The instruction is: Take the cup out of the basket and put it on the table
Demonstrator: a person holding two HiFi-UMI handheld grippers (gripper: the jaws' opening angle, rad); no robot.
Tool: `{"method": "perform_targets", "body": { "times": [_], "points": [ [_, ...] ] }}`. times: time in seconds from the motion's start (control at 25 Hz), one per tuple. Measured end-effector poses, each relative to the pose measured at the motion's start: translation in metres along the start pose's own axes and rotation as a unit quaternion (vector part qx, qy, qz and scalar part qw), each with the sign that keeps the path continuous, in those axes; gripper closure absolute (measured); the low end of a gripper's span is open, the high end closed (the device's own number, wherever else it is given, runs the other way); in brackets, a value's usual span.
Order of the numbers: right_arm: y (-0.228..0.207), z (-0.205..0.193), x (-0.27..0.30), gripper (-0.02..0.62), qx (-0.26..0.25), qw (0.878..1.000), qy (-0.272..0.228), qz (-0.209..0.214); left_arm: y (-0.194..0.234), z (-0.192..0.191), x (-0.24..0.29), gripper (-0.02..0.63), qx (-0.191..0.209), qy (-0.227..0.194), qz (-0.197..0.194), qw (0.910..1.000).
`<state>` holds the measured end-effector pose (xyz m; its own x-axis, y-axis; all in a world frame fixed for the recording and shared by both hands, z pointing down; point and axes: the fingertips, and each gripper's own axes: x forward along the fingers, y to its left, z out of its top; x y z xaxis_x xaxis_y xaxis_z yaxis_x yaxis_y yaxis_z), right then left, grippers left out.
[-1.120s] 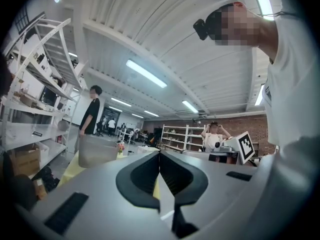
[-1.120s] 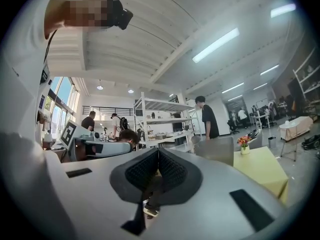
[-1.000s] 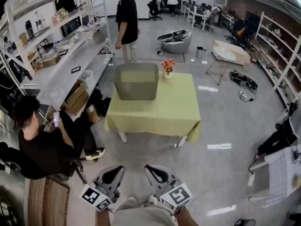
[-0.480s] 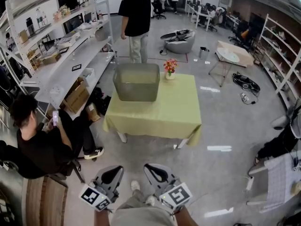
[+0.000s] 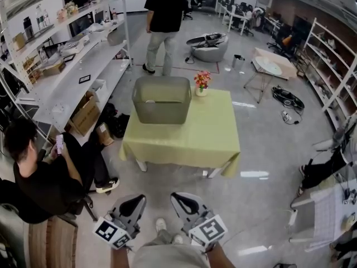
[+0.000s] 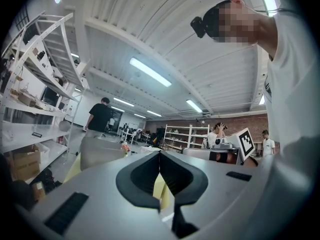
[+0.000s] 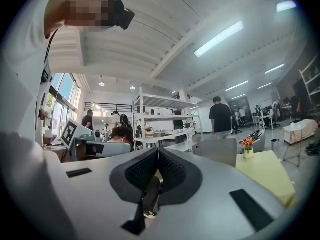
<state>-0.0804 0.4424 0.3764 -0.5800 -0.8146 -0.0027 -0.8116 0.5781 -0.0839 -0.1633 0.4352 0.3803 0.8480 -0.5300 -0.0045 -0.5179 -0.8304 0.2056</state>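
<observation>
We hold the left gripper (image 5: 139,199) and right gripper (image 5: 175,197) low and level, each with its jaws pressed together on nothing. Ahead stands the table (image 5: 195,141). The basket (image 5: 162,109) sits at its far left corner, with a flower vase (image 5: 201,84) just beside it. A small pale shape (image 5: 149,100) lies inside the basket; we cannot confirm it as the cup.
</observation>
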Motion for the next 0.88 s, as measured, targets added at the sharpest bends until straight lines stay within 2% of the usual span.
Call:
{"method": "perform_targets", "body": {
  "times": [0.56,0.88],
  "points": [
    [-0.024,0.003,0.068,0.588,-0.017,0.999,0.011,-0.039,0.074,0.024,0.02,0.595,0.008,-0.012,-0.03,0.9994],
    [-0.043,0.006,0.092,0.588,-0.02,0.999,0.01,-0.045,0.103,0.027,0.037,0.595,0.003,-0.01,-0.029,0.9995]
  ]
}}
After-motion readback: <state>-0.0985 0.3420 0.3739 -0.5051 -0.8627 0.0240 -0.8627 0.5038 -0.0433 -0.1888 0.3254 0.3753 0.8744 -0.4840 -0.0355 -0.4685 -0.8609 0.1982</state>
